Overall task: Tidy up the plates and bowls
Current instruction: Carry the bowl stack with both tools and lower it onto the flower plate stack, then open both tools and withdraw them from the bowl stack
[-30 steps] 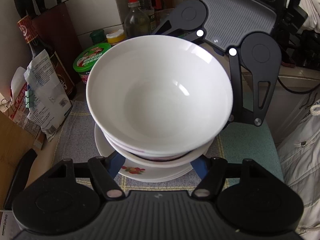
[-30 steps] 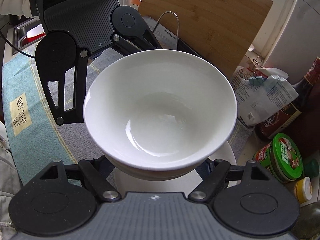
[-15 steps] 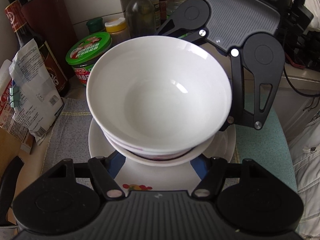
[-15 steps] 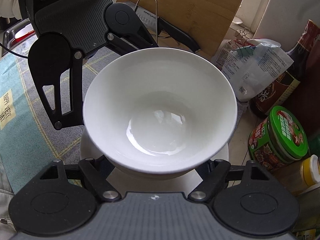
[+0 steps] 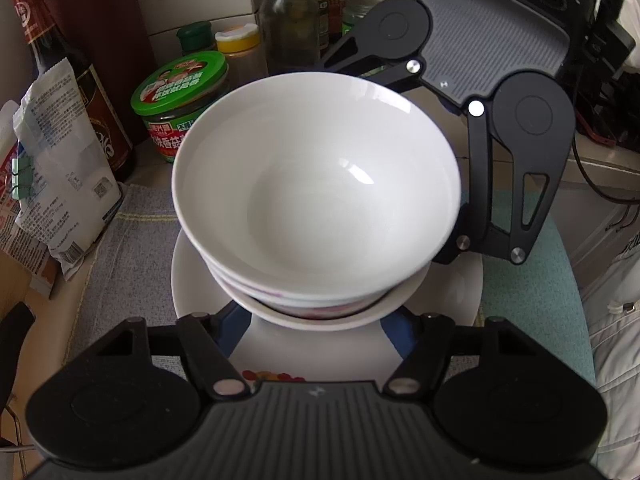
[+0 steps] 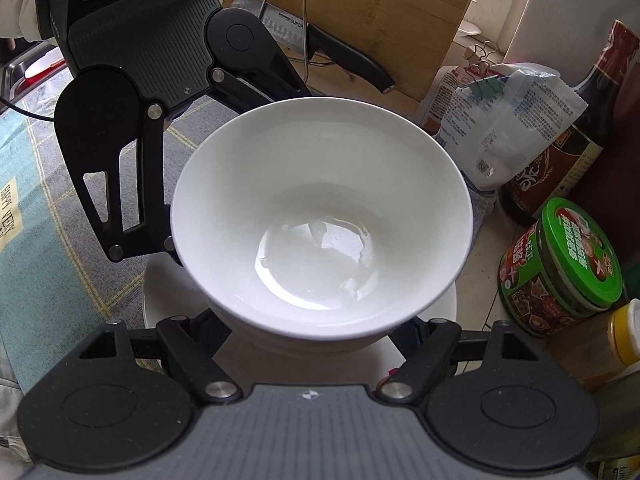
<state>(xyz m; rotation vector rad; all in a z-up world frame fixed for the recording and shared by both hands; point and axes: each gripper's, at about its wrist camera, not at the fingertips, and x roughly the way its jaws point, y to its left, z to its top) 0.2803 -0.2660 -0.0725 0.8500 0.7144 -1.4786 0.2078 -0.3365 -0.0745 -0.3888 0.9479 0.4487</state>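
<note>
A stack of white bowls (image 5: 316, 204) fills the middle of both views; the lower ones show a red-patterned edge (image 5: 320, 310). My left gripper (image 5: 316, 322) reaches under the stack from the near side, its blue fingertips (image 5: 234, 326) pressed against the base. My right gripper (image 6: 316, 332) grips the same stack (image 6: 320, 208) from the opposite side, its pads hidden beneath. Directly below lies a white plate (image 5: 460, 292) with a coloured print near its rim. Whether the stack touches the plate is hidden.
A green-lidded jar (image 5: 182, 96), a dark sauce bottle (image 5: 64, 68), paper packets (image 5: 60, 184) and yellow-capped jars (image 5: 236, 40) crowd the wall side. A knife (image 6: 344, 60) leans on a wooden board (image 6: 380, 8). A grey cloth (image 5: 132, 248) and teal mat (image 6: 48, 240) cover the counter.
Both grippers and the bowl stack sank and shifted towards the jars. The plate, earlier off to one side below, now sits centred under the stack.
</note>
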